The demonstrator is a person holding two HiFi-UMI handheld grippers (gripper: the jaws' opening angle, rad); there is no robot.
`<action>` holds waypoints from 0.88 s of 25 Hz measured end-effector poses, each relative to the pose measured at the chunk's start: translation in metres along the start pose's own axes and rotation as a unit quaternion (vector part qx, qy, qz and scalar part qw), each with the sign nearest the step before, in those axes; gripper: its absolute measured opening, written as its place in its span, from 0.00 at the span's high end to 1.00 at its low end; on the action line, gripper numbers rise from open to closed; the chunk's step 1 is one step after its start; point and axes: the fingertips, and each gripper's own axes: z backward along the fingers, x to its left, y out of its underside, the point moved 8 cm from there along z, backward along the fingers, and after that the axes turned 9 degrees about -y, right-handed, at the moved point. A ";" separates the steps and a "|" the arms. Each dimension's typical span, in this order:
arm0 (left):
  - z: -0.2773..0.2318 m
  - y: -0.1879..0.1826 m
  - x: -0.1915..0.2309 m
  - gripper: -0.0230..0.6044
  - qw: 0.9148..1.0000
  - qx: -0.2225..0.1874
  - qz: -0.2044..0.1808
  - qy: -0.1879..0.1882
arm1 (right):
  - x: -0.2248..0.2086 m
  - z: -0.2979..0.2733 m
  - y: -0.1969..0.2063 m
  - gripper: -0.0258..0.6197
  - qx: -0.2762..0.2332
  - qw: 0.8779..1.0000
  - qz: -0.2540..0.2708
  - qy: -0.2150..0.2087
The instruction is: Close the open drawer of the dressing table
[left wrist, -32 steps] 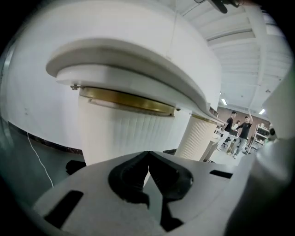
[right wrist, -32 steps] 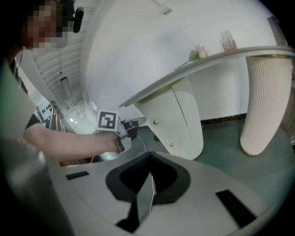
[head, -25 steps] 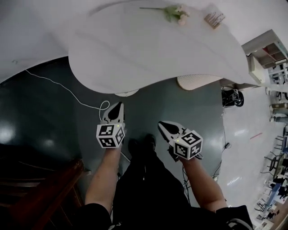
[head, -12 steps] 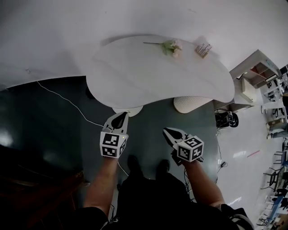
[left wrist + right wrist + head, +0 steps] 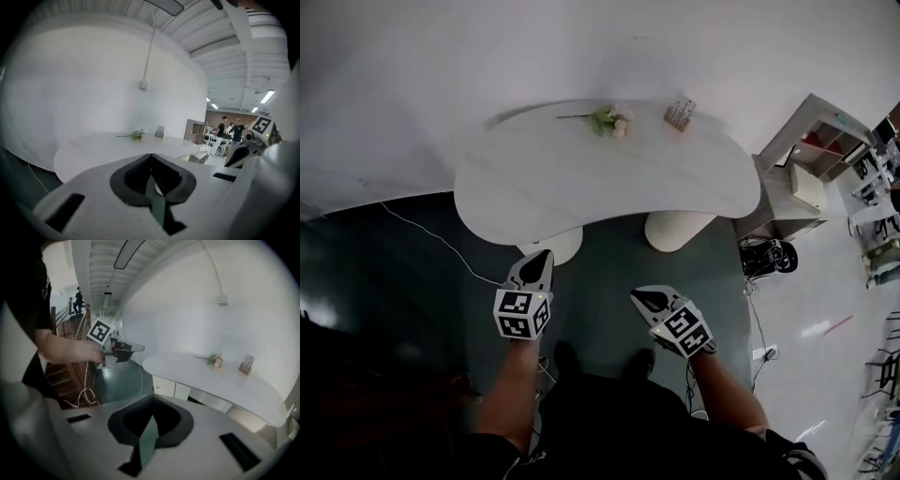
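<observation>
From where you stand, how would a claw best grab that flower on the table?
Probably by the bare stem, from above: the flower lies flat on the dressing table, stem pointing left in the head view, clear of the blooms.

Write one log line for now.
left hand-held gripper: shut, empty | right hand-held gripper: shut, empty | dressing table: ahead, not touched

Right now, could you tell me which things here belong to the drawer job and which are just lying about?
For the job: table, drawers, left gripper, right gripper, both shut and empty.
Lying about: flower, small stand, cable, shelf unit.
</observation>
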 end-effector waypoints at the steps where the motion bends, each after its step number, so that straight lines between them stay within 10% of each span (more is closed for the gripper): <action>1: -0.002 -0.005 -0.016 0.95 1.000 -0.002 0.004 -0.001 | -0.005 0.018 0.010 0.95 0.001 1.000 0.003 0.000; 13: 0.017 -0.035 -0.186 0.95 0.999 -0.023 -0.013 0.024 | -0.072 0.189 0.091 0.95 -0.076 0.993 -0.078 0.051; 22: 0.025 -0.072 -0.188 0.95 0.996 -0.048 -0.050 0.055 | -0.083 0.222 0.068 0.95 -0.156 0.976 -0.111 0.102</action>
